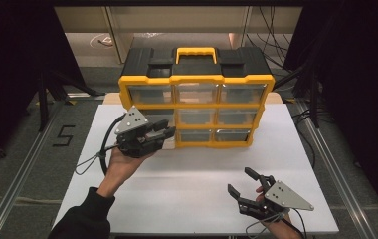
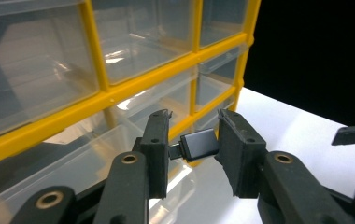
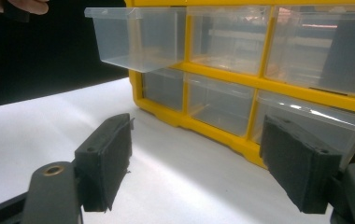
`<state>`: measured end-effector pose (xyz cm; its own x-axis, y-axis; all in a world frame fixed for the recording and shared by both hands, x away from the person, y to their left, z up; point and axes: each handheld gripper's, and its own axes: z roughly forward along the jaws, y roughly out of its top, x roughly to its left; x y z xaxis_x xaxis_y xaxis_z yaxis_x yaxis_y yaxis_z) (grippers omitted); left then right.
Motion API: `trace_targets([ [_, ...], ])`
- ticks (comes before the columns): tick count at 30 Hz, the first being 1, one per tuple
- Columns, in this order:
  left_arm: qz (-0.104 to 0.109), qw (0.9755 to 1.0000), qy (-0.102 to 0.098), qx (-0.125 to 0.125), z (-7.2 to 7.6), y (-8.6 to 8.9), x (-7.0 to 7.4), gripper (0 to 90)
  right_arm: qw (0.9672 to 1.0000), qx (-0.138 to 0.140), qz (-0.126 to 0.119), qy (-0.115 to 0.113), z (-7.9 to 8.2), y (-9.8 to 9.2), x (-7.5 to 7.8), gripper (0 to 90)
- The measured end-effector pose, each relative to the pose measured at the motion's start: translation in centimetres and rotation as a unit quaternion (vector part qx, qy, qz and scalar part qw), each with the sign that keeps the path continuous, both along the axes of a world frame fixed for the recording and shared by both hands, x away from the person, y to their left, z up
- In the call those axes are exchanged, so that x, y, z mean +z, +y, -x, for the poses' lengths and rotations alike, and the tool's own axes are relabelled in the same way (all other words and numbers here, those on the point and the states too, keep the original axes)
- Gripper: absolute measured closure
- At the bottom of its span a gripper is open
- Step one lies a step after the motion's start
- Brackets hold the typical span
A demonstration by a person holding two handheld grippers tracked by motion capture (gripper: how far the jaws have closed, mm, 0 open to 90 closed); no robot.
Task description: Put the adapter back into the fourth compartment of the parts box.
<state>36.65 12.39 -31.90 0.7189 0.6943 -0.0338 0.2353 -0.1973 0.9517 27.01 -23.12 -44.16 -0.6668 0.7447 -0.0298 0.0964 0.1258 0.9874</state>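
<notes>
A yellow-and-black organizer (image 1: 197,79) with clear plastic drawers stands at the back of the white table (image 1: 192,184). Its middle-left drawer (image 3: 133,39) is pulled out. My left gripper (image 1: 169,134) hovers at that drawer, shut on a small black rectangular piece (image 2: 199,144) with a narrow stub at one end. In the left gripper view the piece hangs just above the open drawer (image 2: 73,172). My right gripper (image 1: 238,179) rests low near the table's front right, open, with nothing between its pads (image 3: 110,149).
The bottom-right drawer (image 3: 315,116) sticks out slightly from the frame. The organizer's yellow handle (image 1: 196,52) points away from me. Metal rails (image 1: 28,149) and cables (image 1: 276,40) lie on the floor around the table. The table's front half is bare white surface.
</notes>
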Motion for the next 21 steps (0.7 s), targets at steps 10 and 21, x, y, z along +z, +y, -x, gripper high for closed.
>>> trace_targets([
  [10, 0.003, 0.9994, -0.001, 0.034, -0.6, 1.2, 0.2, 64.3, 1.0000, 0.001, 0.000, -0.001, 0.0, 0.0, 0.0, 26.3],
  [21, -0.002, 0.9983, 0.009, 0.058, -1.2, 1.9, -0.1, 64.2, 1.0000, 0.001, -0.001, -0.001, 0.0, 0.0, 0.0, 26.3],
])
